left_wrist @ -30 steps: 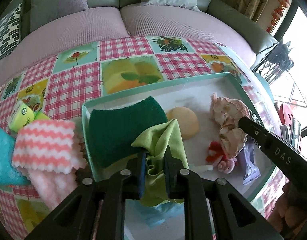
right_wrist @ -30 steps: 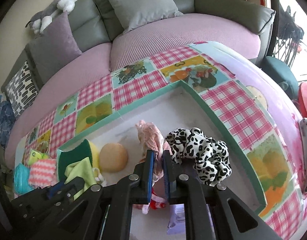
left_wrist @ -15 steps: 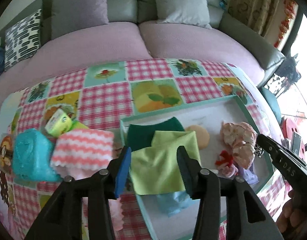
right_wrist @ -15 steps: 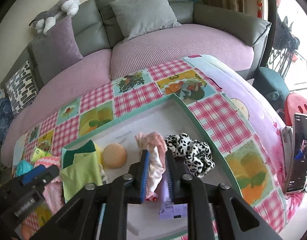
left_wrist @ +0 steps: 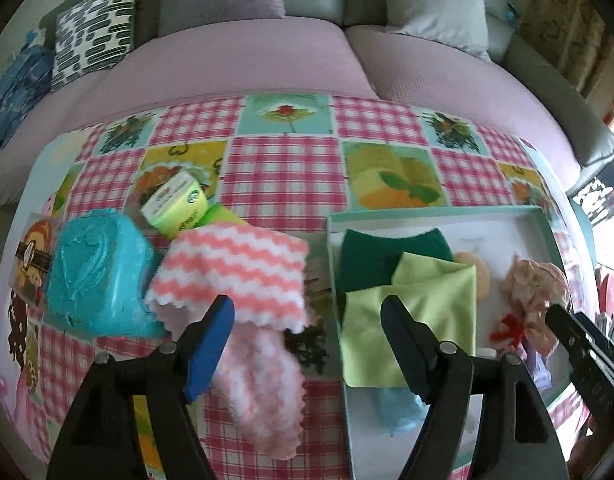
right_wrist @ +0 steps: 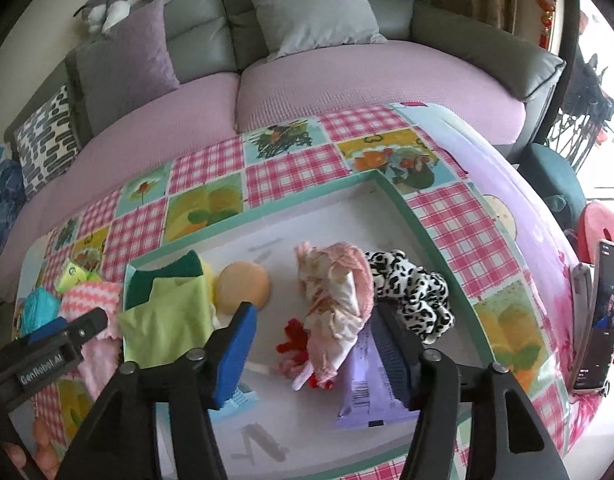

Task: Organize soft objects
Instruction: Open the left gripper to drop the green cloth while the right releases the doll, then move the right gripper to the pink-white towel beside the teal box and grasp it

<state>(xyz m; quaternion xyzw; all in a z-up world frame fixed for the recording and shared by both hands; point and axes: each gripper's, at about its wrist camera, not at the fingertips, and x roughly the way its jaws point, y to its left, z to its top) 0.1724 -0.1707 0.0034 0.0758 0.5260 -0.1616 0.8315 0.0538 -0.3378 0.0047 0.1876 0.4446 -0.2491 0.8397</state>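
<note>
Softly: crumpled lime cloth (left_wrist: 411,320) (scalloped towel (left_wrist: 235,272) alongside)

Count, tray (right_wrist: 435,248): one dark green sponge (right_wrist: 147,284), one lime cloth (right_wrist: 167,320), one round orange sponge (right_wrist: 243,286), one pink frilly cloth (right_wrist: 339,300), one leopard-print scrunchie (right_wrist: 415,292), one purple packet (right_wrist: 363,392), one red item (right_wrist: 293,334). Outside, on tablecloth (left_wrist: 283,168): one teal bundle (left_wrist: 95,272), two pink zigzag cloths (left_wrist: 235,276), one yellow-green tub (left_wrist: 175,204). One phone (right_wrist: 599,316)
</note>
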